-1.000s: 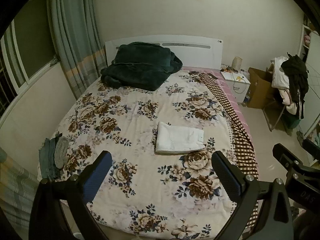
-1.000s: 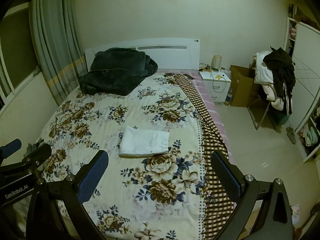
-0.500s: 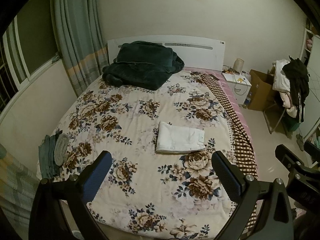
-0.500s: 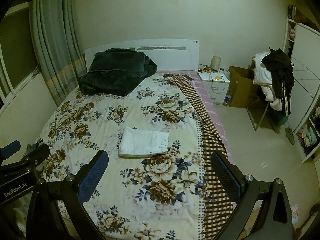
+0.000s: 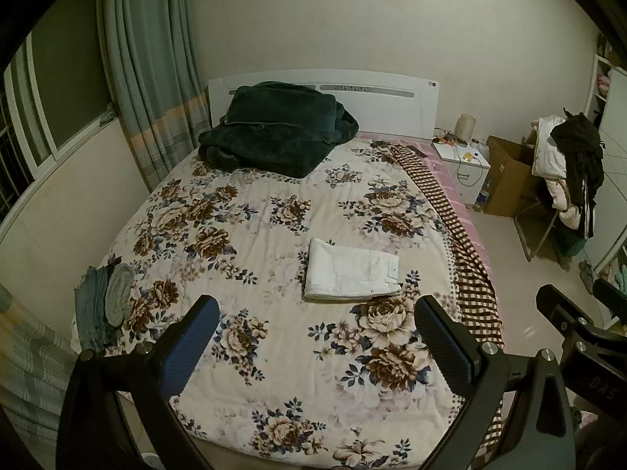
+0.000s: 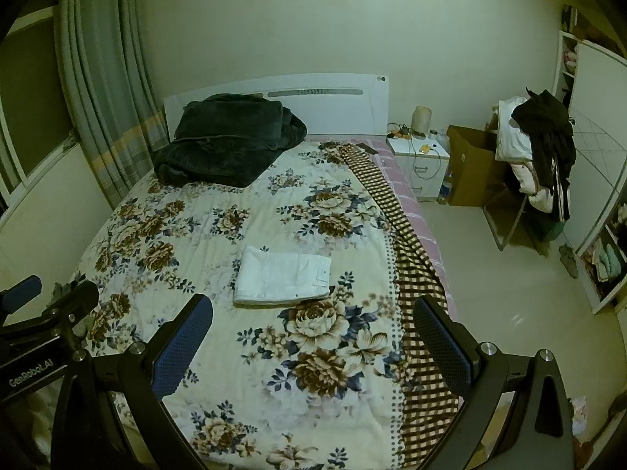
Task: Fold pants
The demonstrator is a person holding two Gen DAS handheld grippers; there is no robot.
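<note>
White pants (image 5: 350, 273) lie folded into a neat rectangle on the floral bedspread (image 5: 243, 243), a little right of the bed's middle. The same pants (image 6: 284, 276) show in the right wrist view. My left gripper (image 5: 317, 315) hovers open above the foot of the bed, well short of the pants, with nothing between its fingers. My right gripper (image 6: 313, 313) is open too and holds nothing. Each gripper sees the other at its frame edge.
A dark green blanket (image 5: 274, 137) is heaped by the white headboard (image 5: 376, 105). Grey-blue clothes (image 5: 104, 305) lie at the bed's left edge. A checked cloth (image 5: 462, 243) hangs down the right side. Nightstand (image 5: 462, 164), cardboard box (image 5: 505, 180) and a chair piled with clothes (image 5: 568, 172) stand on the right.
Both grippers have drifted slightly; the view shifts a little to the right in the left wrist view. The pants have not moved and both grippers stay open.
</note>
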